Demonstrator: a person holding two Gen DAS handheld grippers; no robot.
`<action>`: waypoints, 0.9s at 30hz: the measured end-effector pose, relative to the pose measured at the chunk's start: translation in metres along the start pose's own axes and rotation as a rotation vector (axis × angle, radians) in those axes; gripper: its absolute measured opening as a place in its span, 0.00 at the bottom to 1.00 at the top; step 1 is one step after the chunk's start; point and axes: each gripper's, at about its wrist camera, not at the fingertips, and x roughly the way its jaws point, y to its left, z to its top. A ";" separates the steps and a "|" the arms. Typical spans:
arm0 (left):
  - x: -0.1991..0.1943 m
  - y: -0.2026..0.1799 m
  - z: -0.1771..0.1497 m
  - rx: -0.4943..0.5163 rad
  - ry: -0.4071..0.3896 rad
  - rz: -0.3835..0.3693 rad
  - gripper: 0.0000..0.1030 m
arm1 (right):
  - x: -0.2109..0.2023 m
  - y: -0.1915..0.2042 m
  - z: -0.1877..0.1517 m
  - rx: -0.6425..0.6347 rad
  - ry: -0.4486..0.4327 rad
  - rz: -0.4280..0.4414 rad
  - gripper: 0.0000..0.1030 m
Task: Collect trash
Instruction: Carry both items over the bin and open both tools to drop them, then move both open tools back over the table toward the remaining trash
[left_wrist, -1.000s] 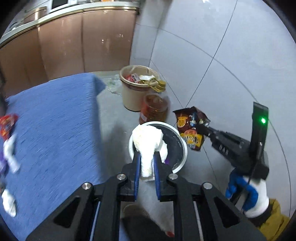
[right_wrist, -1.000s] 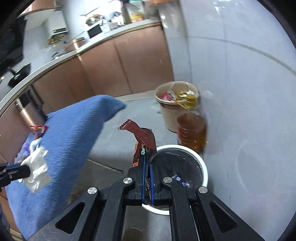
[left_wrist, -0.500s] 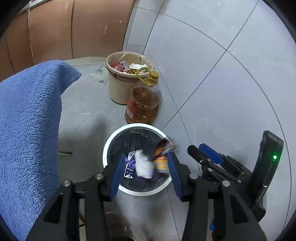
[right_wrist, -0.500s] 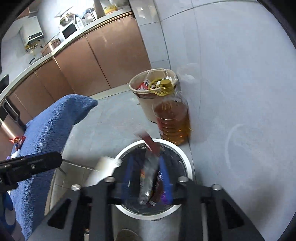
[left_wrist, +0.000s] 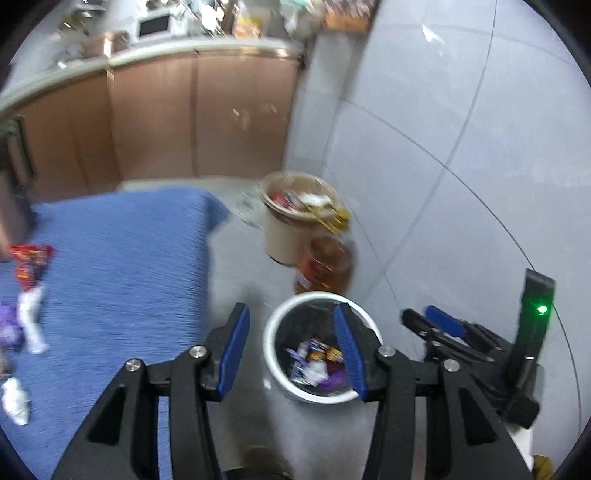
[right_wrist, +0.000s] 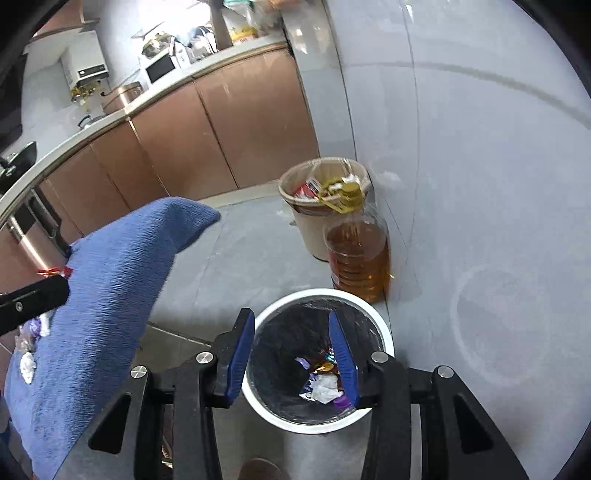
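2 red wrappers (left_wrist: 27, 262) on blue cloth (left_wrist: 122, 258): left view only.

White-rimmed bin (right_wrist: 384, 334): round, black-lined, upright on the grey floor, near centre, beside the wall. Holds crumpled wrappers (right_wrist: 325, 384) at its bottom: white, purple, red and gold pieces lying jumbled together.

Loose trash on the blue cloth, far left: red snack packet (left_wrist: 29, 260), white crumpled tissue (left_wrist: 31, 325) just near of it, purple wrapper (left_wrist: 9, 326) beside that, another white wad (left_wrist: 14, 400) nearest.
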 end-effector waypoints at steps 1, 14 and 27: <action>-0.011 0.005 -0.002 -0.009 -0.026 0.021 0.44 | -0.006 0.006 0.001 -0.010 -0.010 0.006 0.40; -0.123 0.068 -0.030 -0.092 -0.252 0.265 0.45 | -0.073 0.093 0.014 -0.162 -0.129 0.134 0.50; -0.179 0.113 -0.058 -0.160 -0.350 0.346 0.59 | -0.104 0.175 0.006 -0.324 -0.154 0.208 0.52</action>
